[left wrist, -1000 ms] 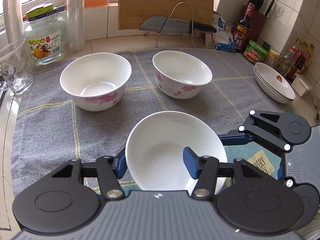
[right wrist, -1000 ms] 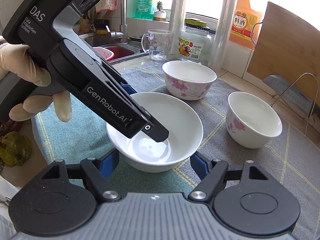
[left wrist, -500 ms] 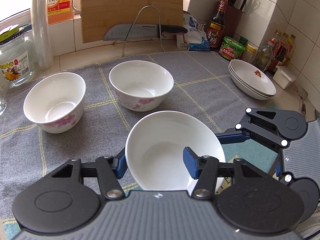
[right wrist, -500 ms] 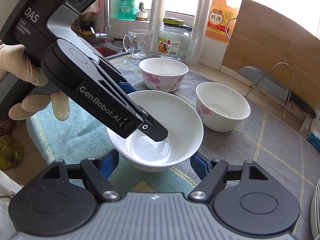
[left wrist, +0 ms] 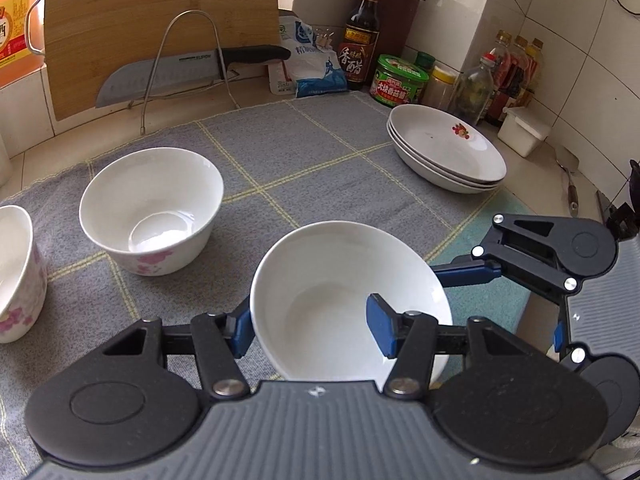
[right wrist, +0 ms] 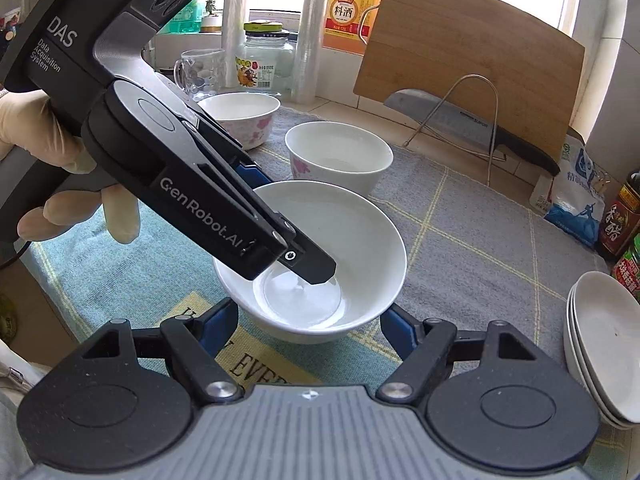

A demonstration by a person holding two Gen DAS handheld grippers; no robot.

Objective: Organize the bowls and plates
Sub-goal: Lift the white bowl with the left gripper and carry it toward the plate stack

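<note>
Both grippers grasp one white bowl [left wrist: 340, 292] above the towel: left gripper [left wrist: 312, 324] pinching its rim, right gripper [right wrist: 308, 324] fingers clamped outside. Uneven motion could slip it onto stacked plates [left wrist: 444, 152].

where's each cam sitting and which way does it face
Left wrist: on the left gripper, looking down and forward over the plain bowl it holds, toward the plate stack; the right gripper shows at the right.
Right wrist: on the right gripper, looking across the same plain bowl toward the window; the left gripper and a gloved hand show.
Shared: the bowl, two flowered bowls, the knife, the plates.
</note>
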